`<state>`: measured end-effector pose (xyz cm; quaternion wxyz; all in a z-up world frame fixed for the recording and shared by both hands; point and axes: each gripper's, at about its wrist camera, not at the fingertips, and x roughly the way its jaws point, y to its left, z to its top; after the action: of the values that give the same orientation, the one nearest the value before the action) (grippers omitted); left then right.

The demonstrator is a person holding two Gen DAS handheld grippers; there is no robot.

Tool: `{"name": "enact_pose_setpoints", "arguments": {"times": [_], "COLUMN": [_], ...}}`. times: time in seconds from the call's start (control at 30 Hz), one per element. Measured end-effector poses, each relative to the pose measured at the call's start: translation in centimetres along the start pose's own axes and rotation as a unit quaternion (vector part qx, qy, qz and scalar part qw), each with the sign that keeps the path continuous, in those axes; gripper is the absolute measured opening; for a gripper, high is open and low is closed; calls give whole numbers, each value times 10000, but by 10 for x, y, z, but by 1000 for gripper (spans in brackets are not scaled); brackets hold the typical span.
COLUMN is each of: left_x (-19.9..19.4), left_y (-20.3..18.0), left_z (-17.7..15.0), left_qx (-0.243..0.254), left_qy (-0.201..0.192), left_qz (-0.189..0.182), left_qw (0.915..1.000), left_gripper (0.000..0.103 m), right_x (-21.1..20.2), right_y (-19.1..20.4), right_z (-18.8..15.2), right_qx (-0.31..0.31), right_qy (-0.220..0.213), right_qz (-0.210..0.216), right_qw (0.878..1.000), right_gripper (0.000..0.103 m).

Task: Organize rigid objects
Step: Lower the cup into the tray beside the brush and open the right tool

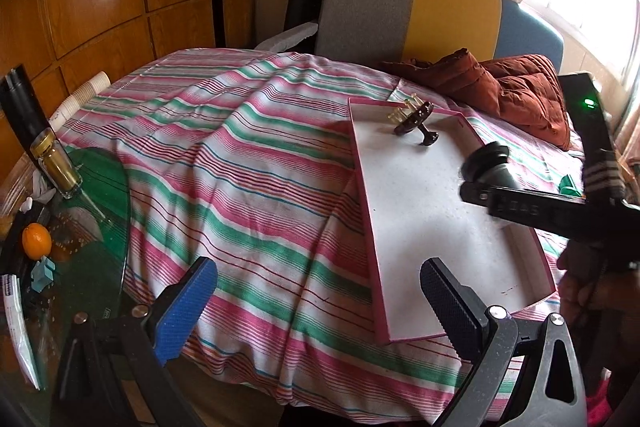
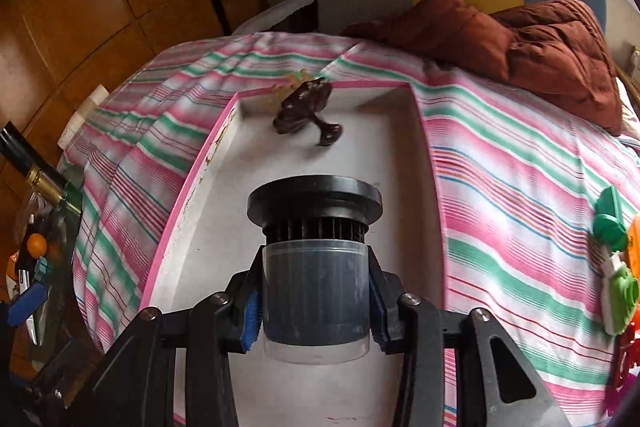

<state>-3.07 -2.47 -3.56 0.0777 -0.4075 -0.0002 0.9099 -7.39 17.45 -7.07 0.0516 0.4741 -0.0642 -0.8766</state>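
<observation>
**Tray on striped cloth, filter held above it**

Cloth (image 1: 248, 163), striped pink, green and white, covers the table. Tray (image 2: 192, 195), pink-walled with a white floor, lies on the cloth. At its far end rest a brown clip (image 2: 306, 109) and a yellow clip (image 1: 403, 111), touching. Right gripper (image 2: 316, 297) is clamped on a filter (image 2: 315, 247), a black flanged cylinder with a clear sleeve, held over the tray floor. Left gripper (image 1: 320, 311) stands wide apart, empty, over the cloth beside the tray's left wall. Green toys (image 2: 612, 247) lie right of the tray.
</observation>
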Motion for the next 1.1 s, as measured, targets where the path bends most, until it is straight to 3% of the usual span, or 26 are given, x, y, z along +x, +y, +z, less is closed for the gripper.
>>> {"name": "enact_pose_setpoints", "arguments": {"times": [0.53,0.73,1.1], "left_x": [3,7,5], "left_y": [10,12,10], "left_z": [2,1,0], "left_qx": [-82,-112,-94], "left_qy": [74,129,108], "left_qz": [83,146,138], "left_qw": [9999,9997,9998], "left_gripper": [102,102,102], "right_x": [57,74,66], "right_y": [25,34,30], "right_z": [48,53,48], "right_qx": [53,20,132], "right_qy": [307,435,476], "right_qz": [-213,-157,115], "right_qw": [9993,9989,9987], "right_gripper": [42,43,44]}}
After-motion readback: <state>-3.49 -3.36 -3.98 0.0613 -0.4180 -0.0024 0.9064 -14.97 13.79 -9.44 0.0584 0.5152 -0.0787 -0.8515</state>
